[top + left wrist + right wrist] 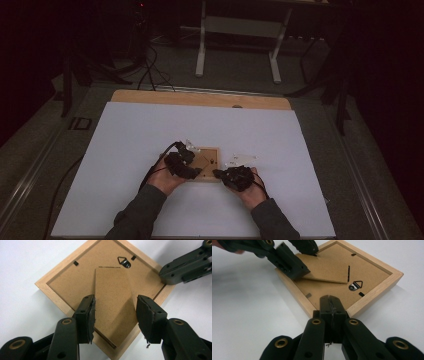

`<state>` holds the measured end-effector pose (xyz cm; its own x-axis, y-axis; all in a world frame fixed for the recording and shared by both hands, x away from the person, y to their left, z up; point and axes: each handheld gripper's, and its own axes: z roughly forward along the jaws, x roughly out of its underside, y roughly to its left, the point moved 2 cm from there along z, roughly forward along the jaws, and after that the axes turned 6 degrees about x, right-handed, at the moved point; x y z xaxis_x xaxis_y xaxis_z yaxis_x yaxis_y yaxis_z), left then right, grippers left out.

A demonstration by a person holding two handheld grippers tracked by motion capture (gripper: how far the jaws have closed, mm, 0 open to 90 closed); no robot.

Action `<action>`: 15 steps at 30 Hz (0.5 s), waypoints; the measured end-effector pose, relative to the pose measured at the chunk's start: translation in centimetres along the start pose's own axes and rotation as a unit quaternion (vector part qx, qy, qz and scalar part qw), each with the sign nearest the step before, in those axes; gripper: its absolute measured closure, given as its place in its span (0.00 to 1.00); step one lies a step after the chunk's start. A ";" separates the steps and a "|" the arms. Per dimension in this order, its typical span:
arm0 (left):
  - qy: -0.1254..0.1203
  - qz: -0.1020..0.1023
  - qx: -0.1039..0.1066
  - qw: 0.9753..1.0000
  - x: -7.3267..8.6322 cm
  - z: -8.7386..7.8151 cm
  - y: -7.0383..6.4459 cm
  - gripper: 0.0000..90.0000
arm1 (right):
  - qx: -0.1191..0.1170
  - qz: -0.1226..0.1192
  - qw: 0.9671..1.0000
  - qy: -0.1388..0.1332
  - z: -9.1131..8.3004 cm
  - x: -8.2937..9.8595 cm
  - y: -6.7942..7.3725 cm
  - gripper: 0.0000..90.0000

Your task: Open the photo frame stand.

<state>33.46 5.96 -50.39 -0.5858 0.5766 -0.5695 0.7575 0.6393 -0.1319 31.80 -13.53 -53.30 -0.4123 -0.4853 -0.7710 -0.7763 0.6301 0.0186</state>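
The light wooden picture frame (105, 297) lay face-down; its brown fibreboard stand (113, 306) sat between the left gripper (116, 317)'s parted jaws, while the right gripper (331, 305)'s jaws were closed at the frame's edge.

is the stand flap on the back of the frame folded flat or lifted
Lifted. In the right gripper view the stand flap angles up off the frame's backing board, its free end between the left gripper's open jaws.

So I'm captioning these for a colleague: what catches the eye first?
A wooden picture frame lying face down on the white table, its brown stand flap lifted between the open left gripper. The right gripper, jaws together, presses on the frame's edge by the metal hanger.
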 end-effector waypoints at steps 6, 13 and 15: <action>-0.013 -0.004 -0.001 1.000 -0.9 -0.7 -0.1 0.57 | 0.005 -0.011 1.000 0.007 0.1 -0.2 0.1 1.00; -0.022 -0.003 -0.008 1.000 -2.1 -1.2 -0.3 0.57 | 0.007 -0.017 1.000 0.012 0.2 -0.4 0.1 1.00; -0.021 -0.001 -0.007 1.000 -2.2 -1.2 -0.2 0.57 | 0.006 -0.016 1.000 0.011 0.3 -0.4 0.1 1.00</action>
<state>34.22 5.16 -48.09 -0.5754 0.5533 -0.6022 0.7518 0.6477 -0.1233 32.02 -13.17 -53.18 -0.3978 -0.5179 -0.7573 -0.7834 0.6214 -0.0134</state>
